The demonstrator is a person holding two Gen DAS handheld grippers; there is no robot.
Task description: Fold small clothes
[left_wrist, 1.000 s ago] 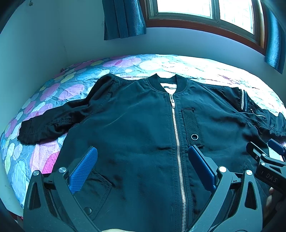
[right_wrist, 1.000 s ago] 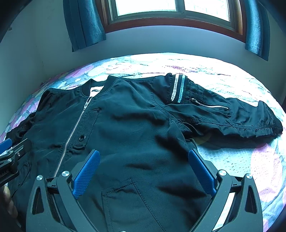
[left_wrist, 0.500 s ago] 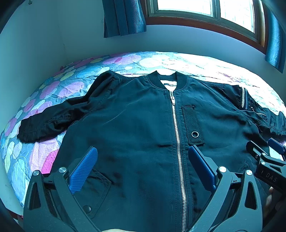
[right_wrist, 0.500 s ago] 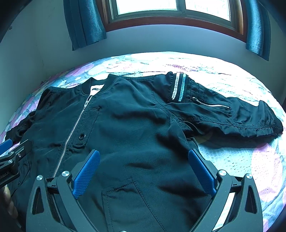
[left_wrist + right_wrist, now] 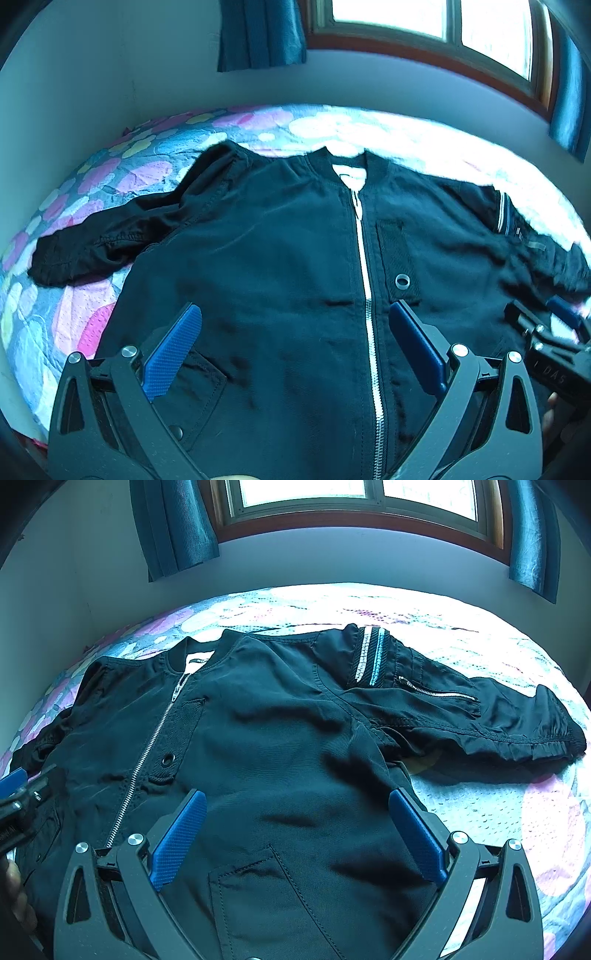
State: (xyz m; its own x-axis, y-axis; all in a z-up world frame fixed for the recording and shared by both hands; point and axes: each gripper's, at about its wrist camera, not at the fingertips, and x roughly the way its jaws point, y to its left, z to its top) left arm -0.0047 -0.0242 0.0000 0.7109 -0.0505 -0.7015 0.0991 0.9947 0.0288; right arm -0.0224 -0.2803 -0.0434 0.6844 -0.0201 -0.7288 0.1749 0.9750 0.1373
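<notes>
The jacket (image 5: 280, 258) lies flat on the bed (image 5: 74, 325), collar far, sleeves out sideways, each released tool, left (image 5: 295, 343) and right (image 5: 297, 830), hanging over the near hem nearest its own sleeve

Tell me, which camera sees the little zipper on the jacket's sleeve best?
The right wrist view: the sleeve zipper lies sharp and fully in sight beside the sleeve stripes. The left wrist view squeezes that sleeve against its right edge, blurred.
</notes>
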